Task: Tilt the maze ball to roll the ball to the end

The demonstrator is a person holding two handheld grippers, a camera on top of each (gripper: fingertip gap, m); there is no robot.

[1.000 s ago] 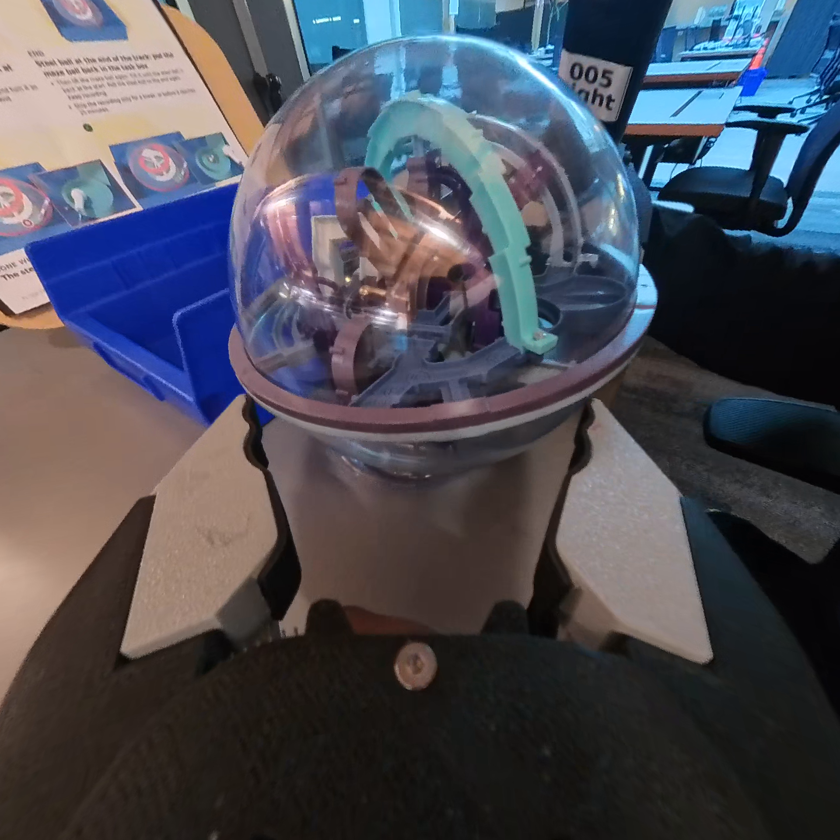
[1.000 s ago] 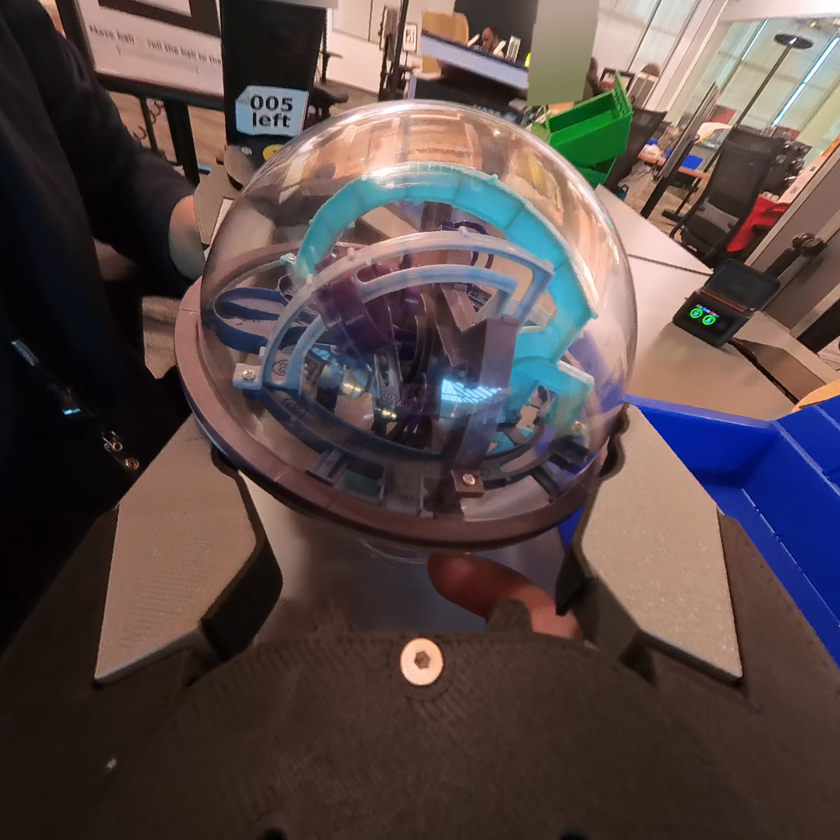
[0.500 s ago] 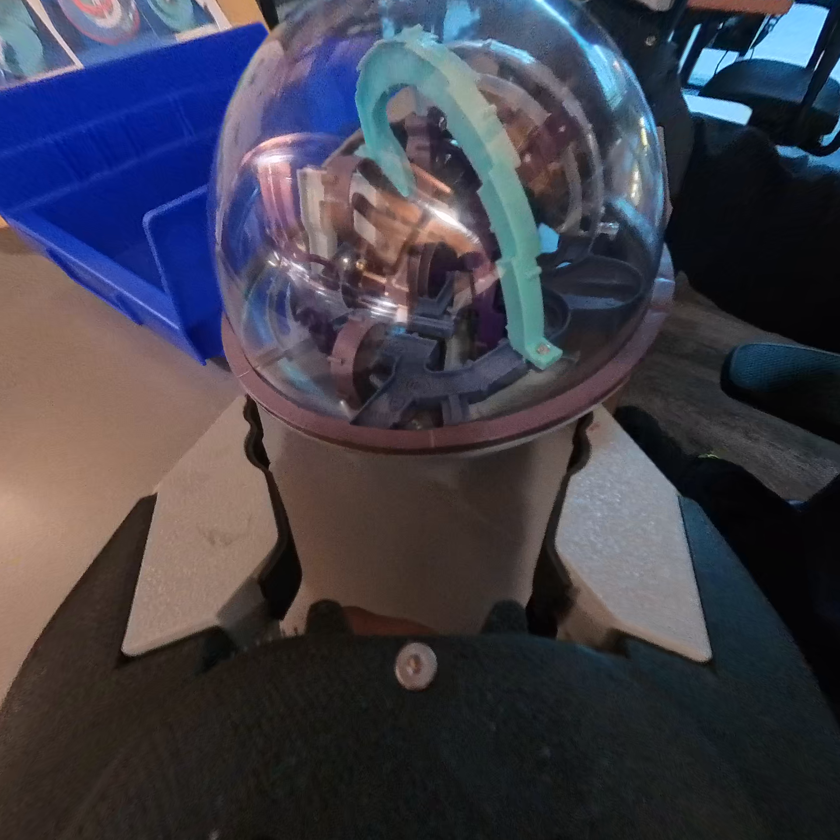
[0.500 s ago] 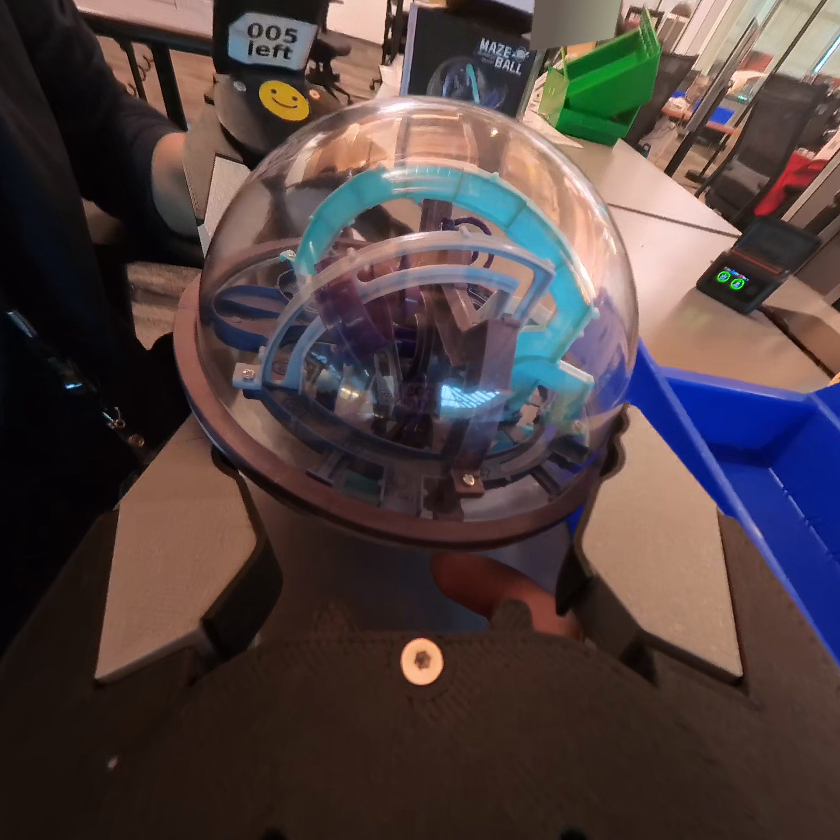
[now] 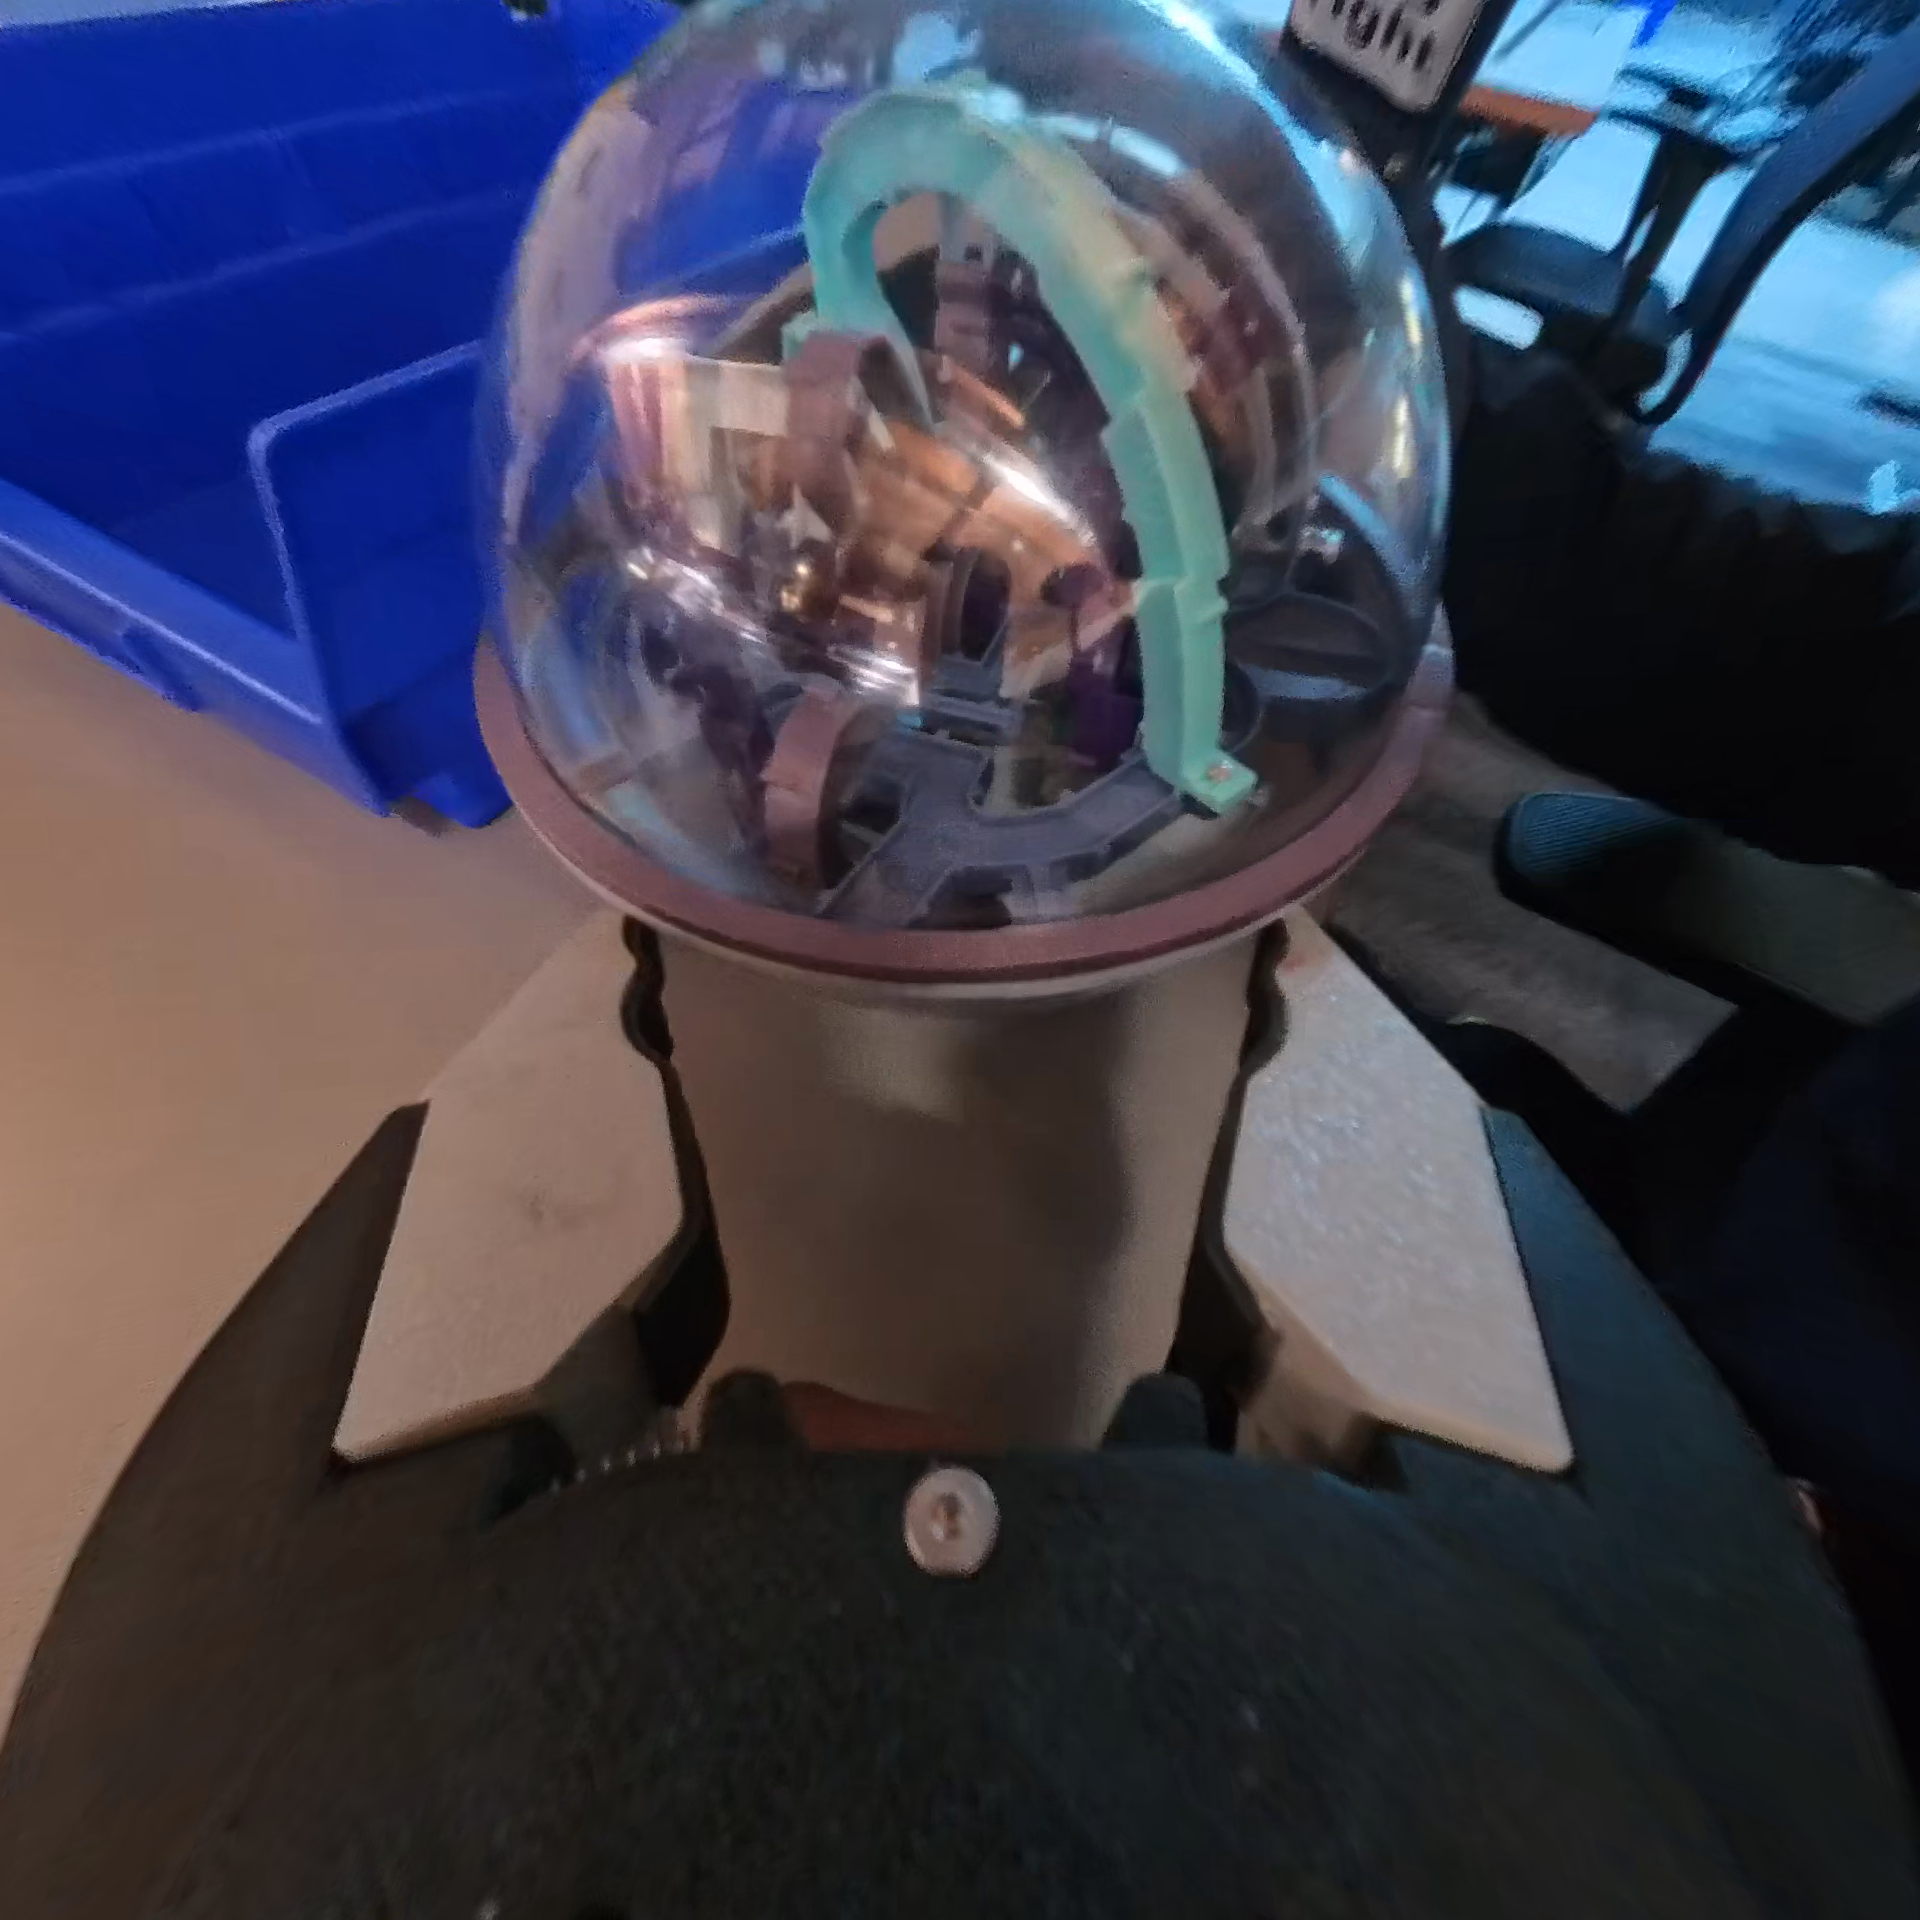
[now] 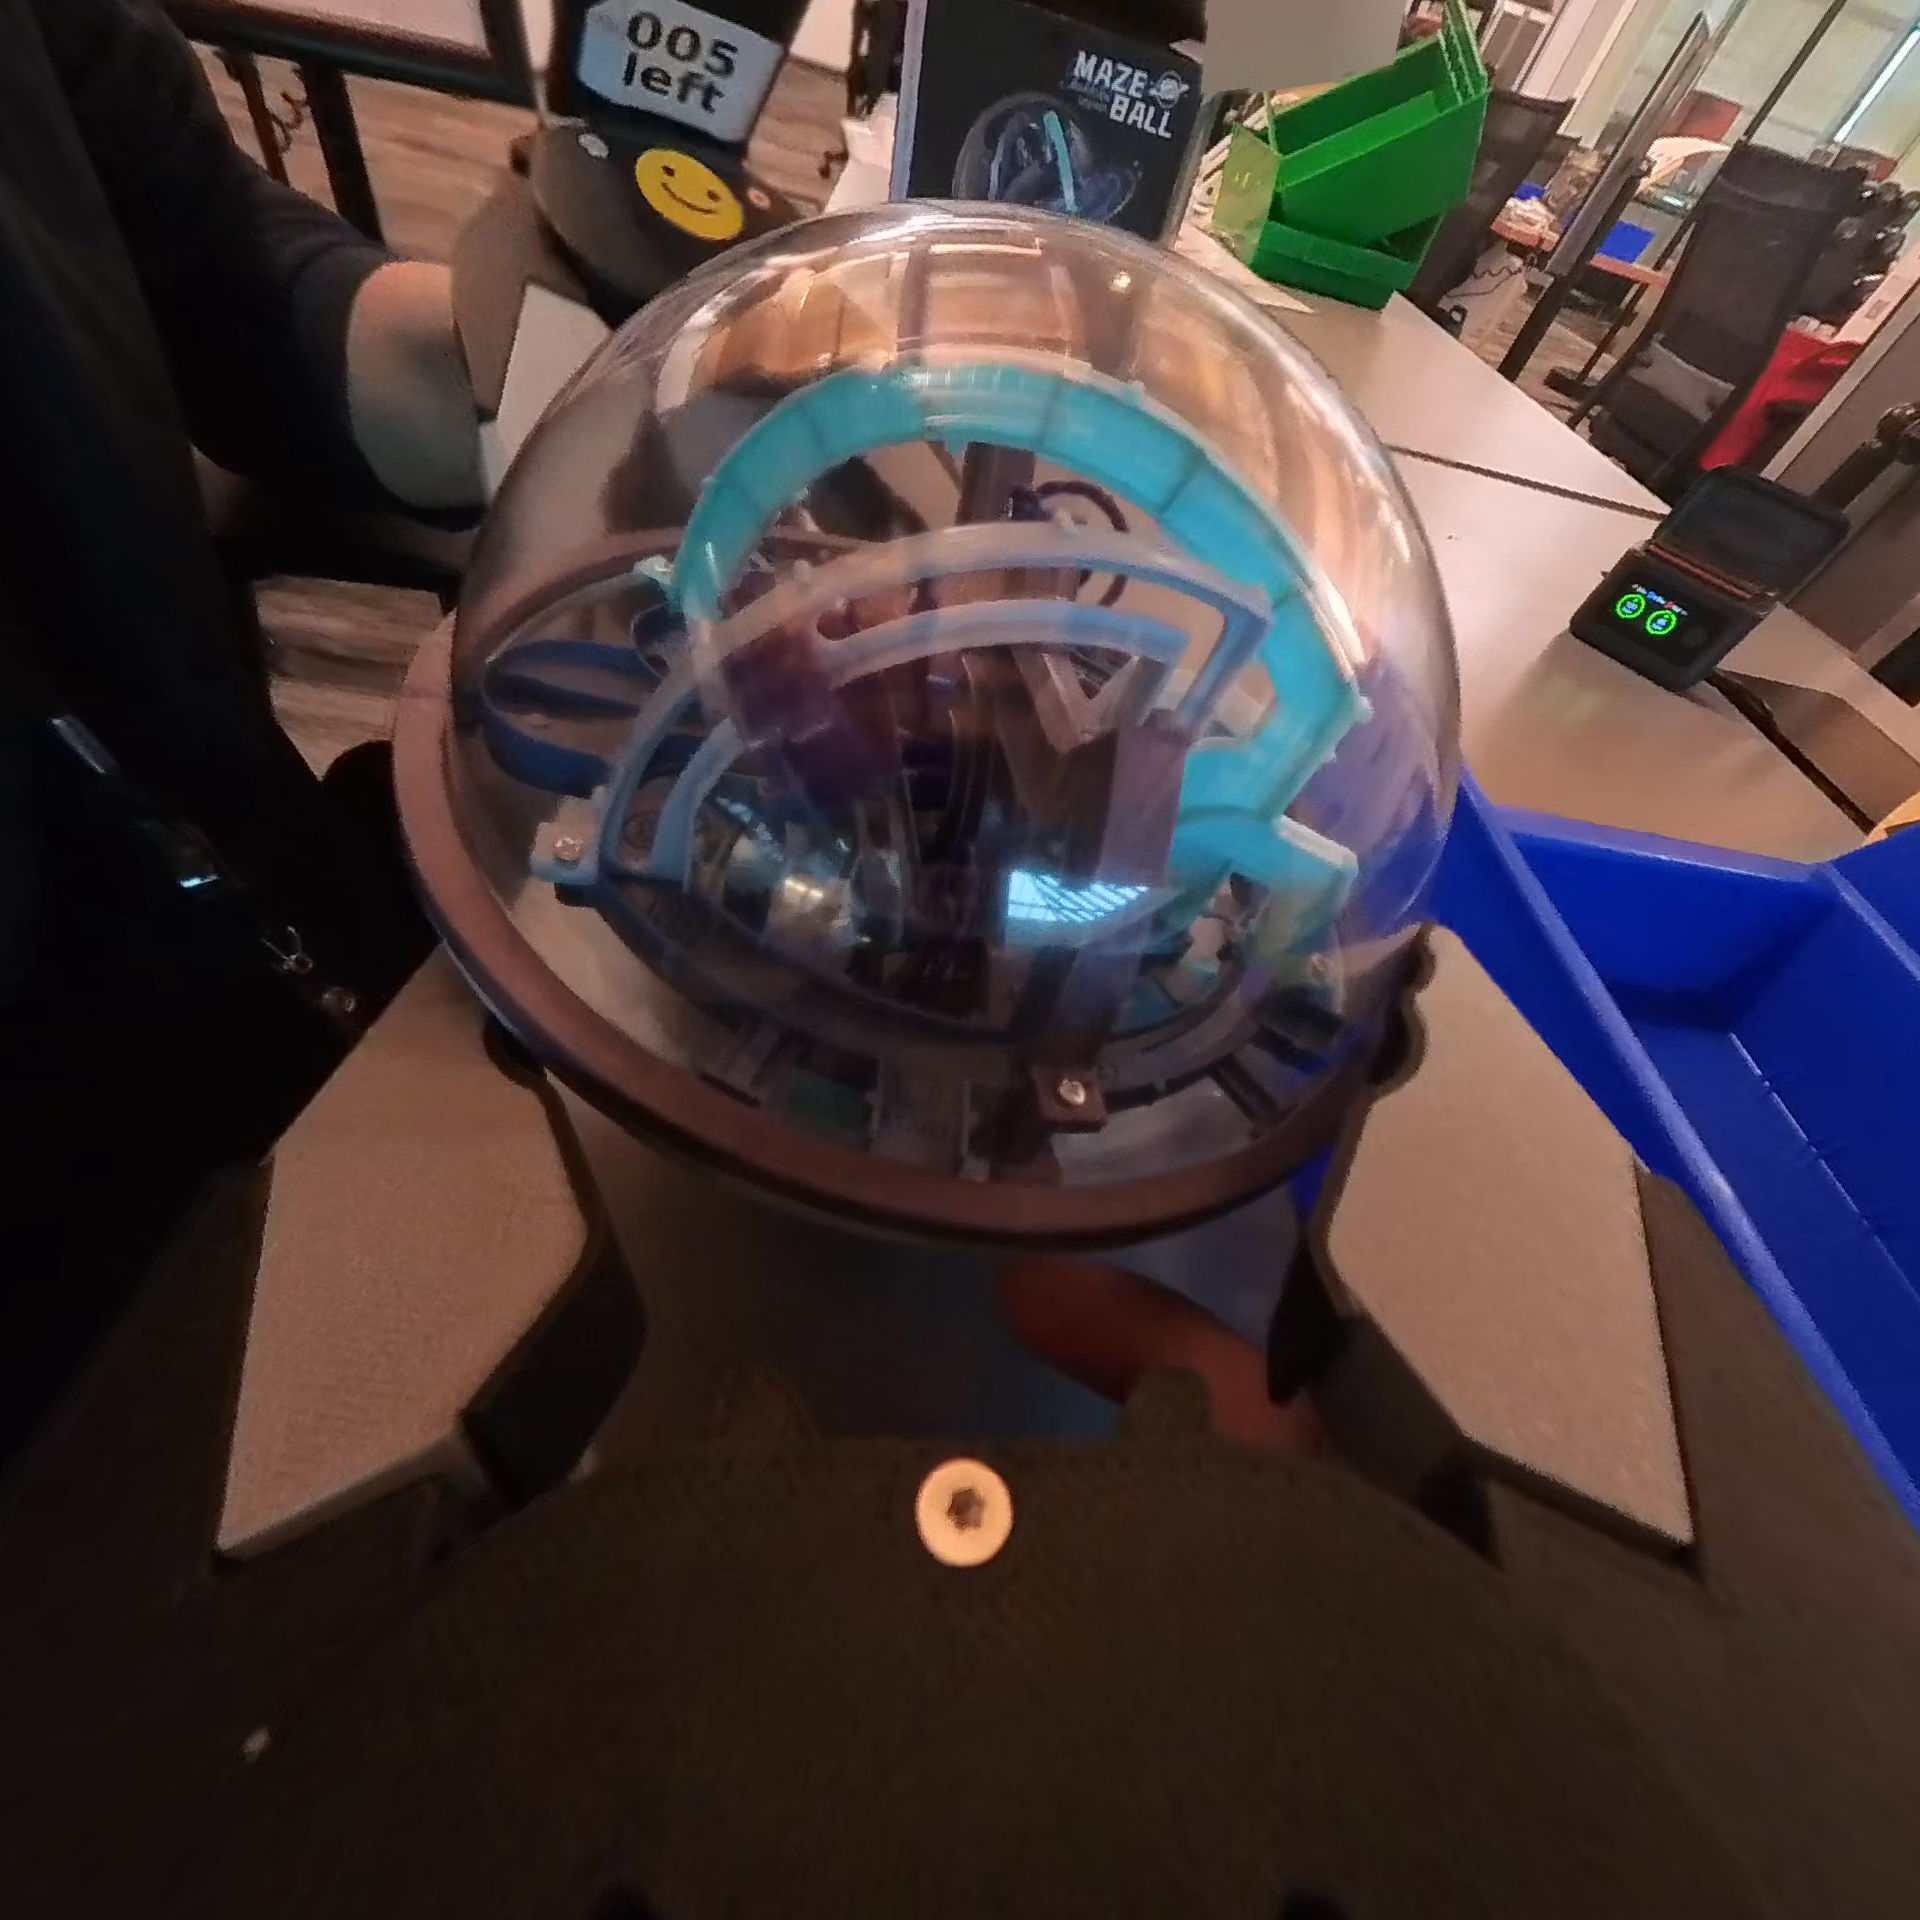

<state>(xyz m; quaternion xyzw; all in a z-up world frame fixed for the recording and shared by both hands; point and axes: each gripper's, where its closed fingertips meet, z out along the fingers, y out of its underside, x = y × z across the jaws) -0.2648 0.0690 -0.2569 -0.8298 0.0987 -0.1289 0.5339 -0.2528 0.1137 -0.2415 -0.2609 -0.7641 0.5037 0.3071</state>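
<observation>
Maze ball (image 5: 961,468) between both hand-held grippers, bin (image 5: 260,364) beside, table (image 5: 156,987) below

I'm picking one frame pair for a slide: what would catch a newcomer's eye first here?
The clear maze ball fills the middle of both wrist views, perched at the fingers of each gripper, its curved turquoise track arching over purple and blue ramps inside. Next comes the bright blue bin, beside the ball on the tan table. Farther back in the right wrist view sit green bins.
</observation>
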